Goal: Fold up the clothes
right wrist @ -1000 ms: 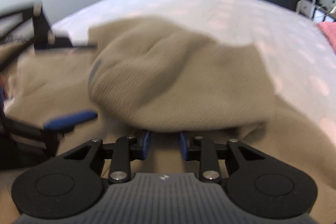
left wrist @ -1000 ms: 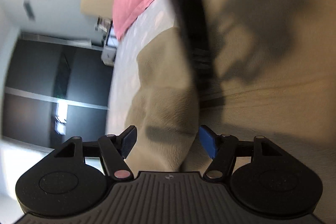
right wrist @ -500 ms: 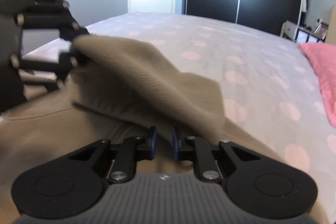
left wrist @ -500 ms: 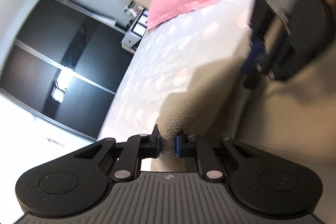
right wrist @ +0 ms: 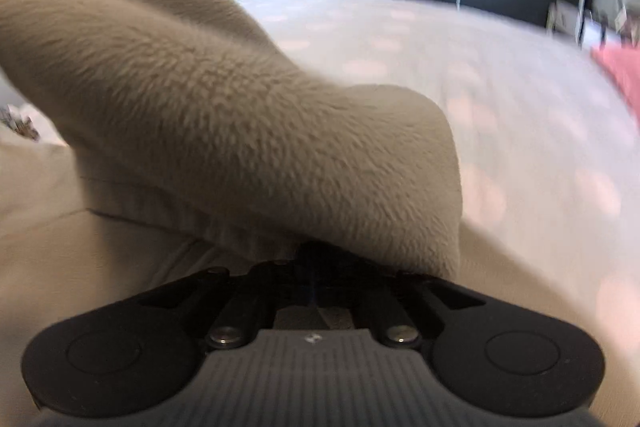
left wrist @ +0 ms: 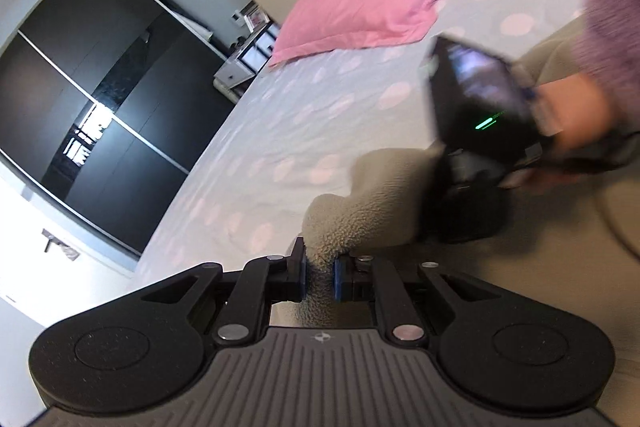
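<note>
Step in hand: you are raising one edge of the beige fleece garment (left wrist: 360, 211) off the bed (left wrist: 304, 115) with both tools, which looks like the start of a fold.
Garment: most of it lies spread on the spotted bed cover; the lifted part forms a thick roll between your two tools, fleecy side out.
Left tool (left wrist: 320, 277): its jaws have just been closing and now pinch a bunched ridge of the fleece, with cloth plainly squeezed between the blue pads.
Right tool (right wrist: 314, 267): its jaws have just been closing and are now pressed together. The raised flap drapes over the tips, so you cannot see cloth between the pads; judged from how the flap hangs from that spot, it holds the edge.
Right hand (left wrist: 576, 111): from the left wrist view it sits blurred, just beyond the roll, below a purple fuzzy sleeve (left wrist: 612, 15).
Surroundings: a pink pillow (left wrist: 372, 7) lies well apart, near the headboard.
Next move: carry both pinched points together across the flat part, keeping them level so the edge lands straight.
Watch for: the thick fleece may slip from a shallow pinch, and the roll may land twisted if one hand leads.
</note>
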### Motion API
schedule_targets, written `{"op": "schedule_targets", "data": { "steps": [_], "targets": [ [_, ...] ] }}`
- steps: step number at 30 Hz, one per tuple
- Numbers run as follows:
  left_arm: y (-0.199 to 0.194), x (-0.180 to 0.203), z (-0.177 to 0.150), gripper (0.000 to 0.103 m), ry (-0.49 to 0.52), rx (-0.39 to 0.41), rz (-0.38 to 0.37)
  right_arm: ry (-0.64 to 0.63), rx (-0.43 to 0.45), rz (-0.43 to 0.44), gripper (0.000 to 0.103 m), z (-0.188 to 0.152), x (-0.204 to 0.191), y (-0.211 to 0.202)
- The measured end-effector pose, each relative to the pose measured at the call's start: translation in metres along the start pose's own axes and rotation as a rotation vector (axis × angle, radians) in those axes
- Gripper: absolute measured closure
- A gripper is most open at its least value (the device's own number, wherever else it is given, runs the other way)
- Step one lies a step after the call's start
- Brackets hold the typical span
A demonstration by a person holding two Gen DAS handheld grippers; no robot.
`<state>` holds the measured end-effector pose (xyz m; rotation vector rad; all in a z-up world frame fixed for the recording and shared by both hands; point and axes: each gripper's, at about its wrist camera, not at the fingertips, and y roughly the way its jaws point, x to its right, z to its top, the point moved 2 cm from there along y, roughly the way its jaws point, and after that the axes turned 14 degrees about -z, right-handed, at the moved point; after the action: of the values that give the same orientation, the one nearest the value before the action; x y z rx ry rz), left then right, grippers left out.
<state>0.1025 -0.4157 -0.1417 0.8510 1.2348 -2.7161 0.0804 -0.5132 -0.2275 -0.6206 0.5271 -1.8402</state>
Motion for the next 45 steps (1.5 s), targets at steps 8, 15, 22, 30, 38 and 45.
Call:
{"op": "schedule_targets", "data": {
  "steps": [8,15,22,30,38,45],
  "targets": [
    [0.010,0.026,-0.018,0.094,-0.047,-0.023,-0.111,-0.113,0.039,-0.060,0.103,-0.003,0.000,0.007],
    [0.022,0.059,-0.039,0.093,-0.057,-0.060,-0.125,-0.130,-0.038,-0.079,0.093,-0.031,0.028,-0.041],
    [0.048,0.093,-0.057,0.092,-0.137,-0.124,-0.141,0.001,0.051,-0.136,0.082,-0.004,0.053,-0.102],
    [0.052,0.100,-0.065,0.091,-0.190,-0.129,-0.102,0.256,-0.008,-0.051,0.038,0.031,0.039,-0.083],
    [0.051,0.096,-0.066,0.091,-0.206,-0.119,-0.105,0.155,-0.019,-0.138,0.093,0.039,0.013,-0.050],
    [0.049,0.094,-0.071,0.089,-0.210,-0.098,-0.103,0.461,-0.199,-0.075,0.096,-0.016,0.061,-0.017]
  ]
}}
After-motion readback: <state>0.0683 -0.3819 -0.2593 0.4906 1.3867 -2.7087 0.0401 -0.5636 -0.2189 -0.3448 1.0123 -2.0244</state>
